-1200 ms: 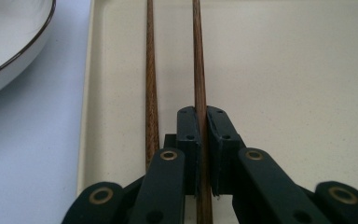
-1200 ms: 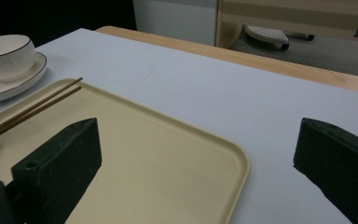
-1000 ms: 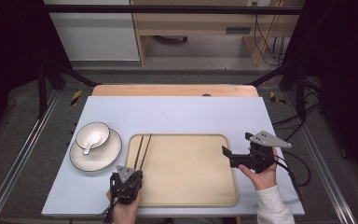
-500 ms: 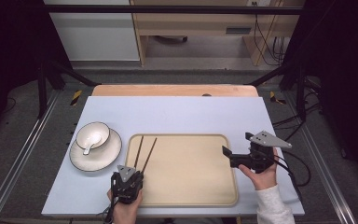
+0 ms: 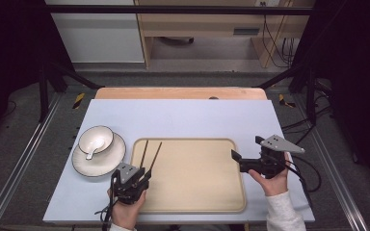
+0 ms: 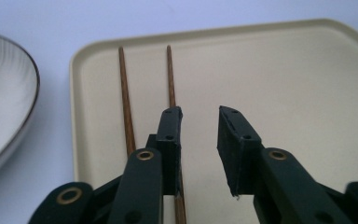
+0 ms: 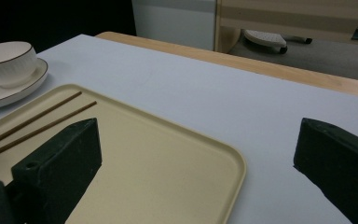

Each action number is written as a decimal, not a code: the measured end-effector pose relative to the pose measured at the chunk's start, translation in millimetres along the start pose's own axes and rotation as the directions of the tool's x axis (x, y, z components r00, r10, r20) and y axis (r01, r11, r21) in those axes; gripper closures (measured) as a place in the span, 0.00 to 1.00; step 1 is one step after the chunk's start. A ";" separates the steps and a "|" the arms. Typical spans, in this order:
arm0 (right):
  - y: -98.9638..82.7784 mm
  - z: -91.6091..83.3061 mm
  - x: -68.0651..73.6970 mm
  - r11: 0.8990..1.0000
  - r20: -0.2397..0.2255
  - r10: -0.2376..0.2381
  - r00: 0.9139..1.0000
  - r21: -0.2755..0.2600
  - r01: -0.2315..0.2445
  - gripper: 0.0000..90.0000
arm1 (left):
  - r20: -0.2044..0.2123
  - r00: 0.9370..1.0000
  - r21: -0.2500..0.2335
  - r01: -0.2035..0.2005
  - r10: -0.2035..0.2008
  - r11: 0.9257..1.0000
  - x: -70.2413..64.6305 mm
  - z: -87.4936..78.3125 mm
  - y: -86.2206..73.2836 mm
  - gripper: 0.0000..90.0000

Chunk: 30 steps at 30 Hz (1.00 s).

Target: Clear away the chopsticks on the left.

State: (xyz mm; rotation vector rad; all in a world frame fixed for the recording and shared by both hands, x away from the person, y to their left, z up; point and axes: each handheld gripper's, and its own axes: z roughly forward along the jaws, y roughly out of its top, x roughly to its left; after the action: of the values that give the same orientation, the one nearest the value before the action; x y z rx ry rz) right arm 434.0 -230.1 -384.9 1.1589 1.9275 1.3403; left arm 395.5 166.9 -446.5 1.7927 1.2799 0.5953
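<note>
Since the earlier frames the two chopsticks [image 5: 148,155] have splayed apart at their far tips, and the left gripper [image 5: 136,179] has just been opening its jaws and has lifted a little off them. The chopsticks are thin, dark brown wooden sticks lying side by side on the left part of the beige tray [image 5: 207,192], near its left rim, their far ends pointing away from the person. No writing or label can be read on them. In the left gripper view the chopsticks [image 6: 127,107] lie below and left of the left gripper [image 6: 199,140]; one passes under its left jaw, and the gap between the parted jaws holds nothing. The right gripper [image 5: 244,163] hovers at the tray's right edge, jaws wide apart and empty. A white bowl [image 5: 96,139] on a plate [image 5: 111,161] stands left of the tray on the tabletop [image 5: 183,115].
</note>
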 end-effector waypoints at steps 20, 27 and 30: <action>1.2 -10.1 -10.1 0.999 0.018 0.025 1.000 -0.030 -0.025 0.01 | 0.116 0.982 -0.090 -0.137 0.147 0.986 57.6 -32.6 29.0 0.33; -1.4 -8.0 -11.7 0.999 0.023 0.034 0.999 -0.019 -0.033 0.01 | 0.118 0.983 -0.087 -0.133 0.143 0.987 72.5 -34.5 15.0 0.27; -2.7 -5.8 -12.0 0.999 0.024 0.035 0.999 -0.012 -0.035 0.01 | 0.117 0.984 -0.096 -0.120 0.131 0.988 76.6 -36.3 12.7 0.26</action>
State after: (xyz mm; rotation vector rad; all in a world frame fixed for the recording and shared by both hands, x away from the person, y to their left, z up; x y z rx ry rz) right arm 434.4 -243.7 -385.9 1.2033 1.8884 1.3471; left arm 402.6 249.0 -422.9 1.8166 1.0478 0.5918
